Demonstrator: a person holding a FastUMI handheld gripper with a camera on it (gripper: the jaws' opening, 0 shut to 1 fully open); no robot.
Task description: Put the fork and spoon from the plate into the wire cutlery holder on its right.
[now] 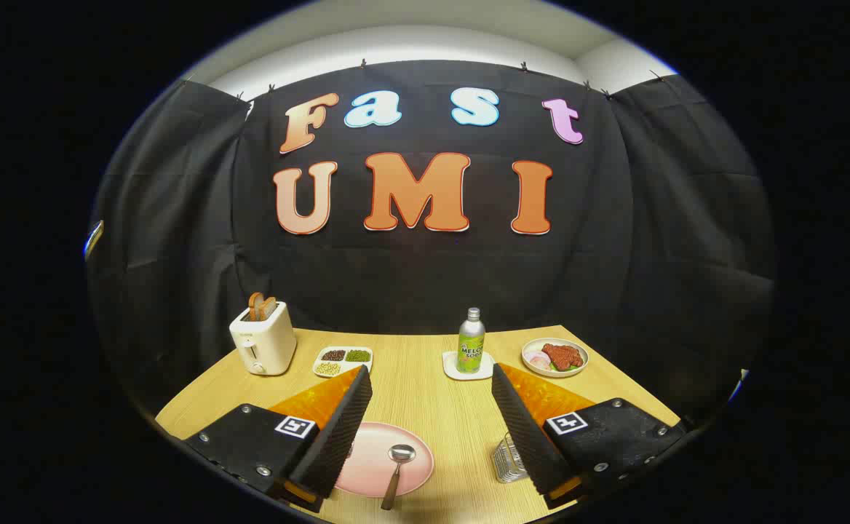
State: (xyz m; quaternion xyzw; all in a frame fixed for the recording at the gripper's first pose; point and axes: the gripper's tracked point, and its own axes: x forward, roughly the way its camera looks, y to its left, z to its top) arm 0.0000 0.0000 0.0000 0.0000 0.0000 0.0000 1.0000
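Note:
A pink plate (pixel 370 473) lies on the wooden table, low between my two fingers and partly hidden by the left finger (pixel 338 429). A metal spoon (pixel 398 463) rests on the plate, bowl away from me and handle toward me. I cannot make out a fork; the left finger covers part of the plate. The wire cutlery holder (pixel 509 458) stands to the plate's right, half hidden behind the right finger (pixel 523 429). My gripper (pixel 432 382) hangs above the table, open wide, with nothing between its fingers.
Farther back on the table (pixel 418 393) stand a white toaster (pixel 263 342) with bread slices, a divided dish of beans (pixel 343 360), a green soda bottle (pixel 471 346) on a white coaster, and a plate of food (pixel 554 356) at the far right.

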